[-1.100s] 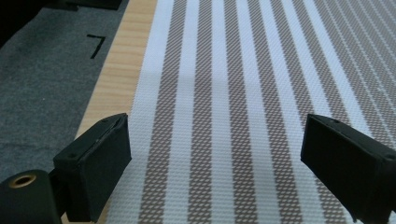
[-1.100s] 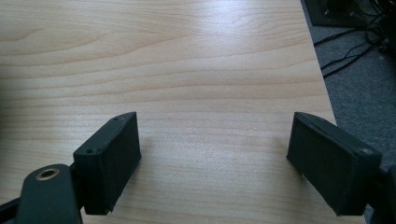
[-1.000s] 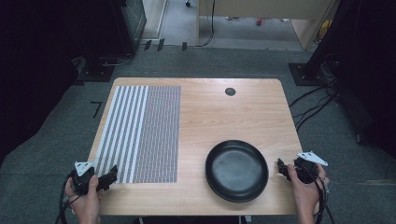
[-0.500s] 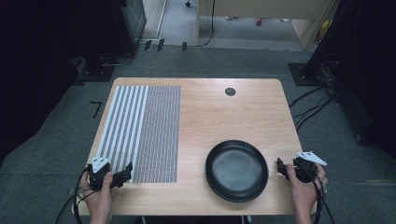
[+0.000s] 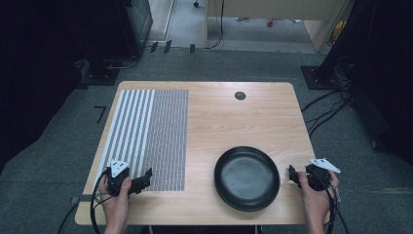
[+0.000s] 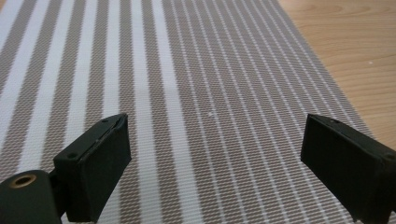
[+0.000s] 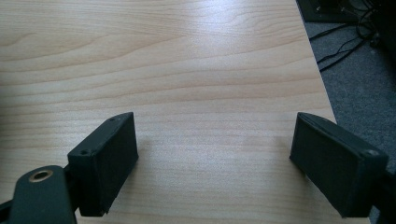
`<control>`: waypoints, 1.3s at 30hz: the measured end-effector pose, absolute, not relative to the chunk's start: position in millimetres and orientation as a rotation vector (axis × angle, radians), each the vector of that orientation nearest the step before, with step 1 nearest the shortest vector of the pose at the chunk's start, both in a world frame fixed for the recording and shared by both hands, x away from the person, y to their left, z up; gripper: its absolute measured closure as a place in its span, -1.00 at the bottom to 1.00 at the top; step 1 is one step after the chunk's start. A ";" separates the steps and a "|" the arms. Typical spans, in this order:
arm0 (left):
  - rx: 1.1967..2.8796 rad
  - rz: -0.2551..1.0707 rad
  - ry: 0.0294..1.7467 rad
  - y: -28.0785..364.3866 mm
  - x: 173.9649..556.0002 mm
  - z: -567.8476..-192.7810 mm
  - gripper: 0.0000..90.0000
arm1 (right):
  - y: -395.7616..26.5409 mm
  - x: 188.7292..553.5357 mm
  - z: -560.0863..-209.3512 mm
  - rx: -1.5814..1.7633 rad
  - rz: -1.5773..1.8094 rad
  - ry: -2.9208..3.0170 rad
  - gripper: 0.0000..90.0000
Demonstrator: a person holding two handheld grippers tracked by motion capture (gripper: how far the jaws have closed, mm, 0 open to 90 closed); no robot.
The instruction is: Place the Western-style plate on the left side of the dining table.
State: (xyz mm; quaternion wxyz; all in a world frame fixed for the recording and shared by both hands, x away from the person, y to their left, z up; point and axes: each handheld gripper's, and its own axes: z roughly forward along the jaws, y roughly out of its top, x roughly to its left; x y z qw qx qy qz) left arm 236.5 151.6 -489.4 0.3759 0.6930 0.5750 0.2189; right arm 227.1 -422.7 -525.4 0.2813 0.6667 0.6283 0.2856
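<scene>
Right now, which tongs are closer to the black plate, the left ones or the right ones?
The right. The right tongs sit just beside the black plate, off its right rim, jaws open. The left tongs are far across the table, over the striped mat, also open.

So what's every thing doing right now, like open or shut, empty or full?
left gripper: open, over the mat, holding nothing
right gripper: open, over bare table, holding nothing
striped mat: lying flat, unrolled
black plate: empty, right way up
table: level, wooden

Placemat (image 5: 148,139) on table (image 5: 243,122) left, plate (image 5: 247,178) near right
</scene>
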 end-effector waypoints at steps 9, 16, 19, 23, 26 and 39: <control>1.817 0.529 1.397 122.2 240.6 -484.0 -0.81 | -422.6 227.0 -525.4 1.788 0.765 1.682 -0.69; 1.853 0.501 1.332 96.0 239.3 -478.2 -0.81 | -422.6 227.0 -525.4 1.788 0.765 1.682 -0.69; 1.875 0.488 1.305 83.3 240.8 -477.3 -0.81 | -422.6 227.0 -525.4 1.787 0.765 1.682 -0.69; 1.888 0.472 1.266 65.3 244.1 -472.2 -0.81 | -422.5 226.9 -525.5 1.786 0.765 1.683 -0.69; 1.901 0.458 1.222 48.7 245.9 -467.8 -0.81 | -422.4 226.8 -525.5 1.785 0.765 1.683 -0.69; 1.949 0.390 1.145 3.2 235.8 -481.5 -0.81 | -423.2 221.3 -524.8 1.815 0.783 1.646 -0.66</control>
